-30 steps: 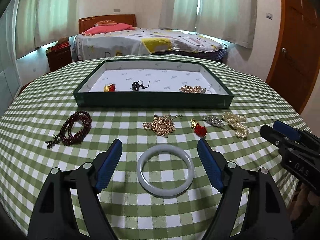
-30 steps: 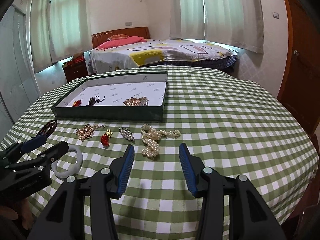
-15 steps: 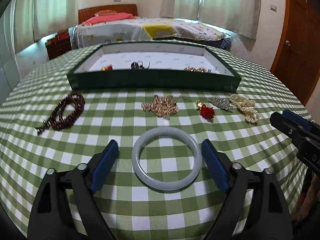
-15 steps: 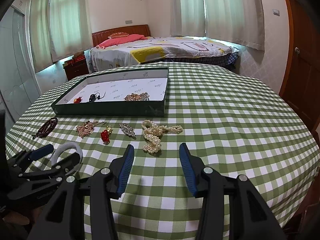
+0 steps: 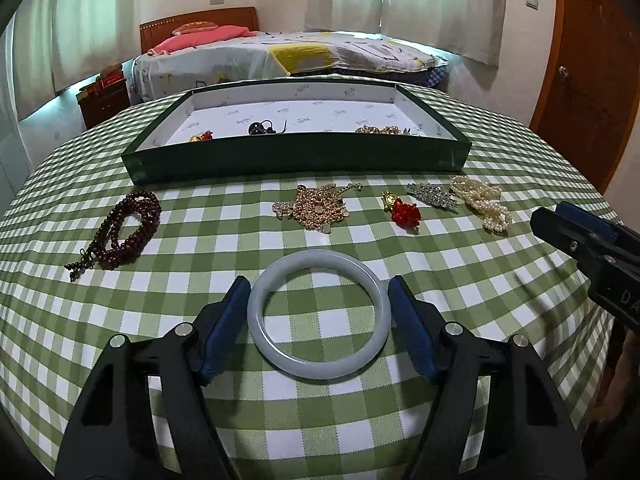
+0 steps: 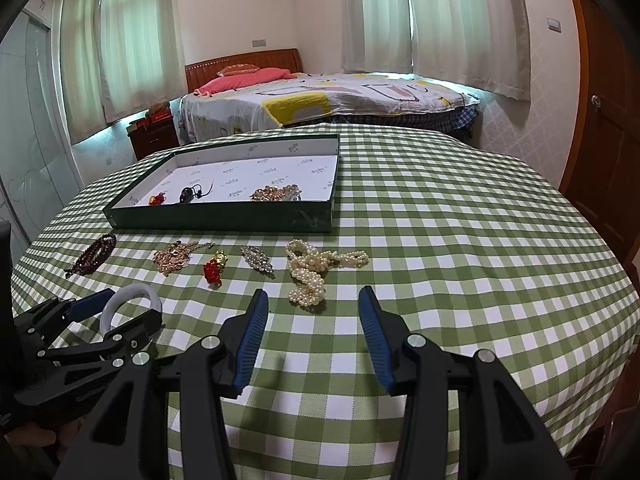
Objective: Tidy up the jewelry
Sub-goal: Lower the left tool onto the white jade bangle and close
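Observation:
A pale jade bangle (image 5: 264,344) lies flat on the green checked tablecloth, and my left gripper (image 5: 318,282) straddles it. The jaws are closing, and each blue pad touches one side of the ring. The right wrist view has the same bangle (image 6: 120,300) between the left gripper's (image 6: 130,306) fingers. My right gripper (image 6: 313,294) hovers open and empty just short of the pearl strand (image 6: 310,270). The green tray (image 5: 296,156) holds a red piece (image 5: 202,136), a black piece (image 5: 260,128) and a gold piece (image 5: 380,130).
In a row before the tray lie a dark red bead bracelet (image 5: 124,232), a gold chain (image 5: 316,210), a red flower brooch (image 5: 404,210), a rhinestone brooch (image 5: 432,196) and pearls (image 5: 484,204). The round table's edge drops off close behind both grippers. A bed stands beyond.
The left gripper edged forward and lower over the bangle. Its jaws widened, then narrowed until the pads met the ring. The right gripper stayed still.

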Tool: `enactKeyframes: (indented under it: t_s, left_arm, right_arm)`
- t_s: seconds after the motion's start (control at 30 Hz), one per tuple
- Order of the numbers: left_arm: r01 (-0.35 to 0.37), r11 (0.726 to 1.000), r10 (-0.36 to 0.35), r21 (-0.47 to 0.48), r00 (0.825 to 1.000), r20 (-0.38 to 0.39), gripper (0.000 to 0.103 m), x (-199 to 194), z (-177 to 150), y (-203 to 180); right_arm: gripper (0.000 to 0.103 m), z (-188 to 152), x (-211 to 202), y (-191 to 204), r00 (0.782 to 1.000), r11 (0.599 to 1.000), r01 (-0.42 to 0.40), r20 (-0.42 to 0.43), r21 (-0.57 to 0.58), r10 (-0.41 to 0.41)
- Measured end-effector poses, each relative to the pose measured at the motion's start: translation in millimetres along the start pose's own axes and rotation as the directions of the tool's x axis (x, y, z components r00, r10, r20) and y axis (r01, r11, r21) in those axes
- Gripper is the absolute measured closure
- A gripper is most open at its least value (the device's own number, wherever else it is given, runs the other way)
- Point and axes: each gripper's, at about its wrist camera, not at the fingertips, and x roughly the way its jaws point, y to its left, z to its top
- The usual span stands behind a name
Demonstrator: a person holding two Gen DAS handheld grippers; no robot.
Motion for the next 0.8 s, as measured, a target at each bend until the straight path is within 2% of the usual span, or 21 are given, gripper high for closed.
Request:
enactKeyframes:
  t_s: [0.33,0.8]
  left_arm:
    - [-0.034,0.999,0.036,-0.03,0.997,0.07,0.034,-16,14,21]
    - [-0.087,0.994,0.092,-0.073,0.993,0.073,0.034,-13,33,57]
  right_arm:
    - [0.056,6,8,13,1.0,0.999,-0.021,-0.011,-0.029,0.021]
    - [0.056,24,31,47,0.995,0.992,-0.092,-0.046,-0.088,0.088]
